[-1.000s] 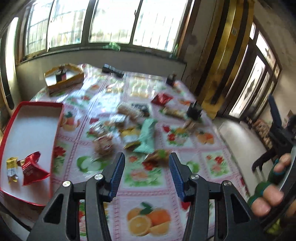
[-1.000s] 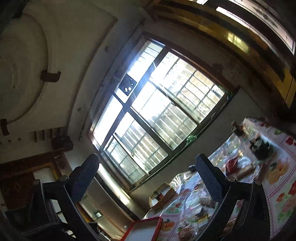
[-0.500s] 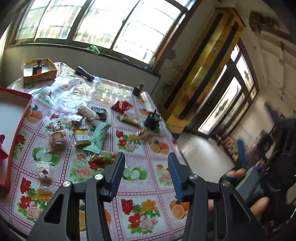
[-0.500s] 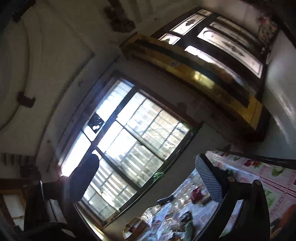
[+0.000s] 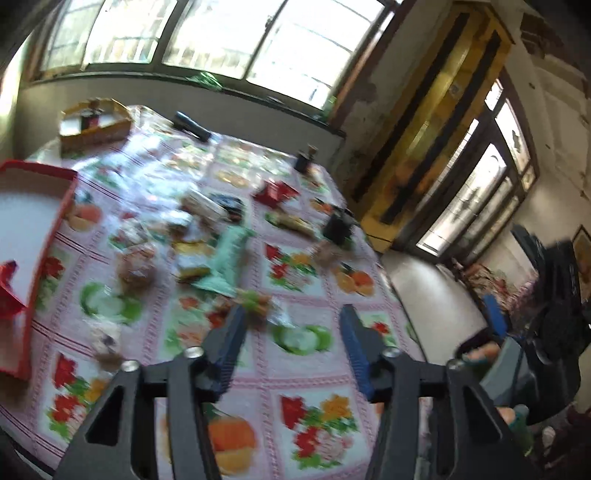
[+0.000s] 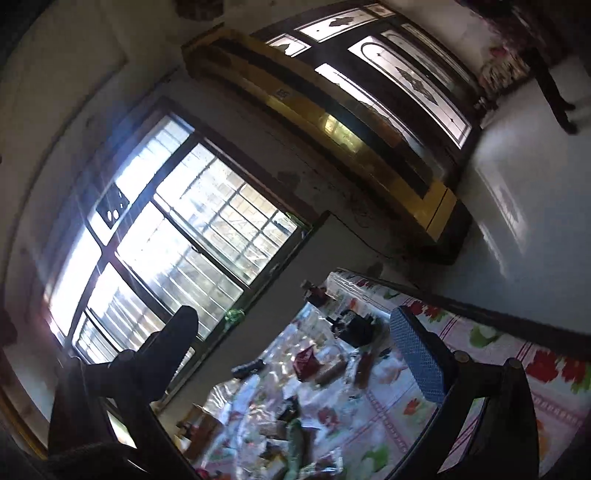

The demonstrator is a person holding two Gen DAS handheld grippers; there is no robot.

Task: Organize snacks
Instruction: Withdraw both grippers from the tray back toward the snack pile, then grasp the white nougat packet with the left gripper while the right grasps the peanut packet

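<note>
So, starting at the left of my left wrist view: the red tray (image 5: 55, 206) sits at the table's left edge with just a red packet (image 5: 9, 291) showing in it, half cut off by the frame. I'd say the sorting has barely begun, because nearly everything else is loose on the fruit-print tablecloth (image 5: 317, 417). The pile of snacks (image 5: 184, 243) is mid-table, well apart from the tray, with a long mint-green packet (image 5: 229, 258) the easiest one to pick out. It's blurry, so I can't name most wrappers. My left gripper (image 5: 291, 339) hovers above the near part of the cloth, jaws opening, nothing between them. A small crinkly wrapper (image 5: 258, 301) lies just beyond its tips. Further right, a small dark object (image 5: 338, 229) stands near the table's edge. My right gripper (image 6: 291, 354) stands wide and empty, aimed across the table. The room has big barred windows (image 5: 207, 33) and a yellow-framed doorway (image 5: 436, 122).
</note>
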